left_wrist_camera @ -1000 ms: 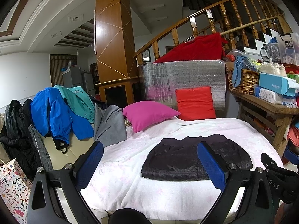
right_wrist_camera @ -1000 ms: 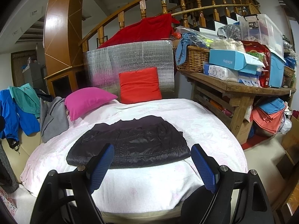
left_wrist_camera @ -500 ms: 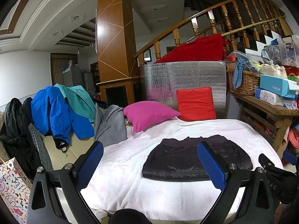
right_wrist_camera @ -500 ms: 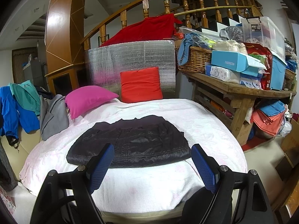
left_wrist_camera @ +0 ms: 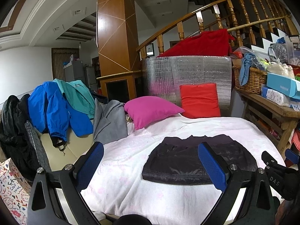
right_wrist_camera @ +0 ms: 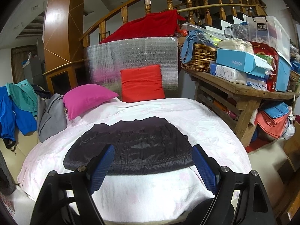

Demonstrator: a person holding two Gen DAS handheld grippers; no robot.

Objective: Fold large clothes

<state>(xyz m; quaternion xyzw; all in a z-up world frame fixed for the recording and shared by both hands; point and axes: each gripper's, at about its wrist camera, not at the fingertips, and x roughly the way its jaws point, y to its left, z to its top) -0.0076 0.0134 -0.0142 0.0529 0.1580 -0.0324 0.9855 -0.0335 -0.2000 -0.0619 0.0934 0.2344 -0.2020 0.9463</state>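
The dark jacket [right_wrist_camera: 129, 144] lies flat and already folded into a compact block in the middle of the white bed cover [right_wrist_camera: 150, 193], nearer its front edge. The left gripper [left_wrist_camera: 150, 165] hangs wide apart and empty off the jacket's left side, and the right gripper [right_wrist_camera: 152, 166] is likewise spread and empty just short of the near hem. To fold well, I'd have each pinch a near corner through every layer, lift together and lay it over evenly. Against a second ago, both have edged slightly closer to the bed; the jacket hasn't shifted.
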